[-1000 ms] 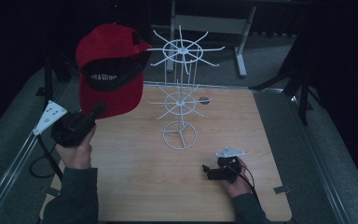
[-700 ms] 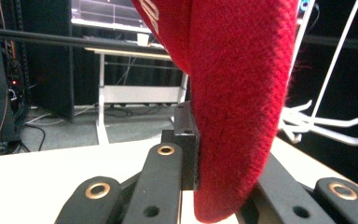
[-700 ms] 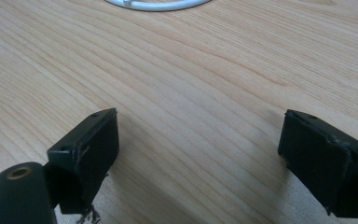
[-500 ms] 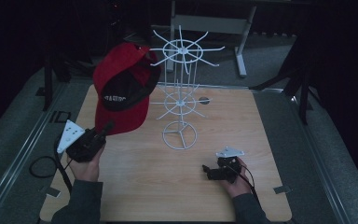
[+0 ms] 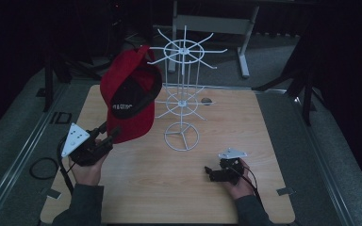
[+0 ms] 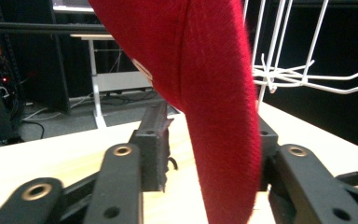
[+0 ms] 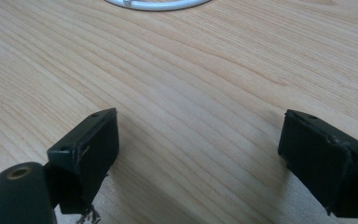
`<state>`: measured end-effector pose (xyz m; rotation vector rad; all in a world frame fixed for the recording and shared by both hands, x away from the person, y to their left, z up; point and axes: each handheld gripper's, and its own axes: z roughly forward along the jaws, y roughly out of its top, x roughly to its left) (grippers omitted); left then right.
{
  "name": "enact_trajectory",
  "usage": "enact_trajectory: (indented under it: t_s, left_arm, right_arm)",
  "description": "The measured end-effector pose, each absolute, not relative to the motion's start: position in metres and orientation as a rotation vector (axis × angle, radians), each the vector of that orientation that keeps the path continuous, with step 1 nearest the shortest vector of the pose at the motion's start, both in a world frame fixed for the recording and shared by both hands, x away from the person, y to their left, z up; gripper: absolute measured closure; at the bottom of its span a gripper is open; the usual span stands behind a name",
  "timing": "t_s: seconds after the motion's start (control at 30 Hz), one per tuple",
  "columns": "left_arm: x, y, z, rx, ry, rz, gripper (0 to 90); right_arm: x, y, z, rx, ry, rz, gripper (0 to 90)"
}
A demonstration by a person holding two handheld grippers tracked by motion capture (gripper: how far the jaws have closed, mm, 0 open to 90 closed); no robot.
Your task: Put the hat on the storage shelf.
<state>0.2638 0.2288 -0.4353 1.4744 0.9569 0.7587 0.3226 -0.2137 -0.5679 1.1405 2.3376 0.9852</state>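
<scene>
Moved rightward: left gripper (image 5: 104,140) jaws clamping one red cap (image 5: 131,100); right gripper (image 5: 210,172) jaws spread, empty.

The red cap (image 6: 205,93) hides part of the left claw's (image 6: 209,154) right jaw.

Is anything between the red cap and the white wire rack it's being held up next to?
Nothing visible. The left gripper holds the cap by its brim, raised beside the rack, with only open air between them. The right gripper rests open, low on the table, off to the side.
</scene>
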Motion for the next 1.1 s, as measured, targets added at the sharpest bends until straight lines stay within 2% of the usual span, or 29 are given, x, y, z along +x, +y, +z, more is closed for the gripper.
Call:
enact_trajectory:
  t_s: [0.27,0.37,0.67,1.1]
  left_arm:
    - [0.266,0.234,-0.435,1.454,1.006,0.732,42.4]
    - [0.267,0.235,-0.438,1.466,1.019,0.73,39.8]
    - [0.268,0.237,-0.451,1.473,1.063,0.7,38.3]
    - [0.271,0.243,-0.493,1.523,1.163,0.622,37.2]
  right_arm:
    - [0.322,-0.214,-0.568,1.142,2.339,0.983,12.1]
    - [0.322,-0.214,-0.568,1.142,2.34,0.984,12.1]
    - [0.322,-0.214,-0.568,1.142,2.34,0.984,12.1]
    - [0.322,-0.214,-0.568,1.139,2.341,0.983,12.1]
